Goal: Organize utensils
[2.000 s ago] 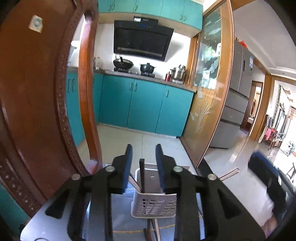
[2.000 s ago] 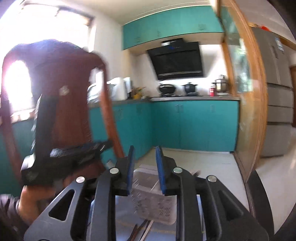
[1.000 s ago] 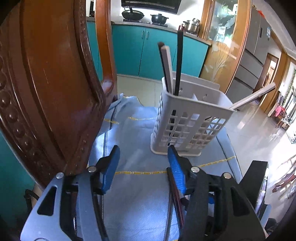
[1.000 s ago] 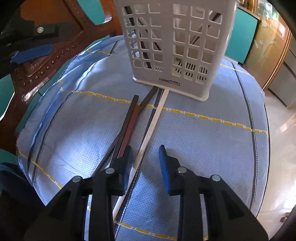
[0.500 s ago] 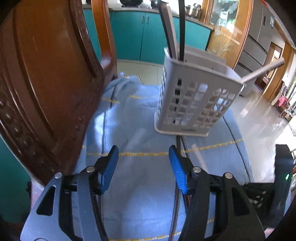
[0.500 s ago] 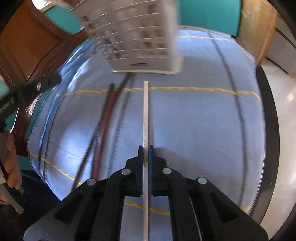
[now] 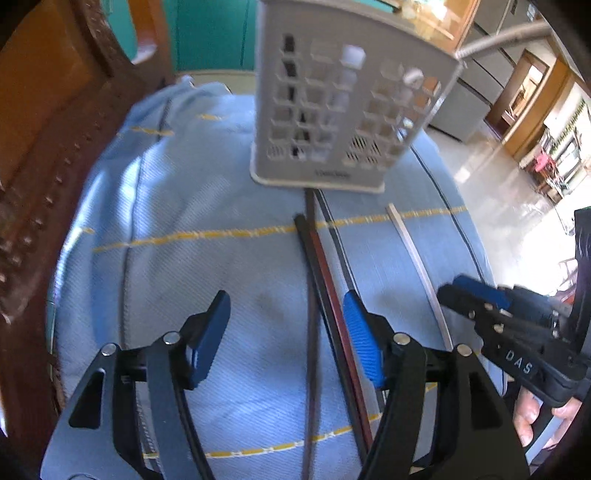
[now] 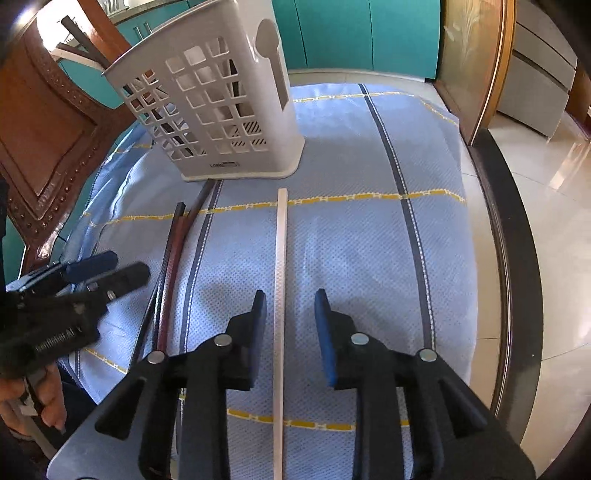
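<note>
A white slotted utensil basket (image 8: 218,110) stands on a blue checked cloth (image 8: 354,258), with several chopsticks leaning in it. It also shows in the left wrist view (image 7: 343,107). A white chopstick (image 8: 280,280) lies on the cloth between the open jaws of my right gripper (image 8: 290,325). Dark and red chopsticks (image 7: 317,295) lie together between the open jaws of my left gripper (image 7: 286,332). They also show in the right wrist view (image 8: 171,266). My right gripper shows at the right of the left wrist view (image 7: 476,295).
A carved wooden chair back (image 8: 48,140) stands at the left of the cloth. The table's dark edge (image 8: 498,221) runs along the right, with tiled floor (image 8: 546,177) beyond. Teal kitchen cabinets (image 8: 351,29) are behind the basket.
My right gripper was shut on the white chopstick and has opened; the chopstick lies on the cloth. My left gripper has dropped lower over the dark chopsticks.
</note>
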Available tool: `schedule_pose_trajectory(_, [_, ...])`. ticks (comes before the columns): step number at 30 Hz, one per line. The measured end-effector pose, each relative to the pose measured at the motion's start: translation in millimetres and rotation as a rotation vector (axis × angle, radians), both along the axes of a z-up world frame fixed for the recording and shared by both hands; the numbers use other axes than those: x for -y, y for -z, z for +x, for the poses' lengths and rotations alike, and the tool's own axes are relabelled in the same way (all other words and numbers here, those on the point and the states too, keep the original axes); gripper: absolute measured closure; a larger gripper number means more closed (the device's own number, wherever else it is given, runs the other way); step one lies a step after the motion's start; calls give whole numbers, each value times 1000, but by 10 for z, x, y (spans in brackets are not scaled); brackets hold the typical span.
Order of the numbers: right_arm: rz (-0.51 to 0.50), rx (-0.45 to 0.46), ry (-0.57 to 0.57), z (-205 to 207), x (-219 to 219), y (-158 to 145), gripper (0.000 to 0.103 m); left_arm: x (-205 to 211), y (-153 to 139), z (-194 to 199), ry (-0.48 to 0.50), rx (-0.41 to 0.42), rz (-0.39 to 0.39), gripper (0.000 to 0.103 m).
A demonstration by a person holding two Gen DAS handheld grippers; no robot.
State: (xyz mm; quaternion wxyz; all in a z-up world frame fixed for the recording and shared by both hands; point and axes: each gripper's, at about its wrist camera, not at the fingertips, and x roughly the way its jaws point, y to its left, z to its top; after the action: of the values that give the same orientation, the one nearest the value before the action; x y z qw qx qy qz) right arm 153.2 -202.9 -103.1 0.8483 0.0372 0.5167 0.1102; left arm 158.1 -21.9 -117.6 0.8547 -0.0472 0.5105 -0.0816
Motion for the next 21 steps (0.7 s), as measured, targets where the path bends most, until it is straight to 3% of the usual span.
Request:
schedule_pose_trajectory(11, [-20, -11, 2, 18, -45, 42, 70, 174, 219, 37, 40, -54, 25, 41])
schedule_pose_trajectory(13, [-24, -11, 0, 14, -55, 46, 70, 188, 219, 38, 47, -51, 7, 58])
schedule_pose_trajectory(15, [-29, -11, -1, 12, -62, 55, 71, 201, 215, 27, 52, -53, 1, 69])
schedule_pose_trajectory(18, [-35, -14, -1, 11, -70, 68, 71, 255, 223, 39, 50, -50, 12, 82])
schedule_pose_trajectory(21, [-40, -14, -4, 9, -82, 75, 71, 229, 175, 35, 43, -51, 2, 85])
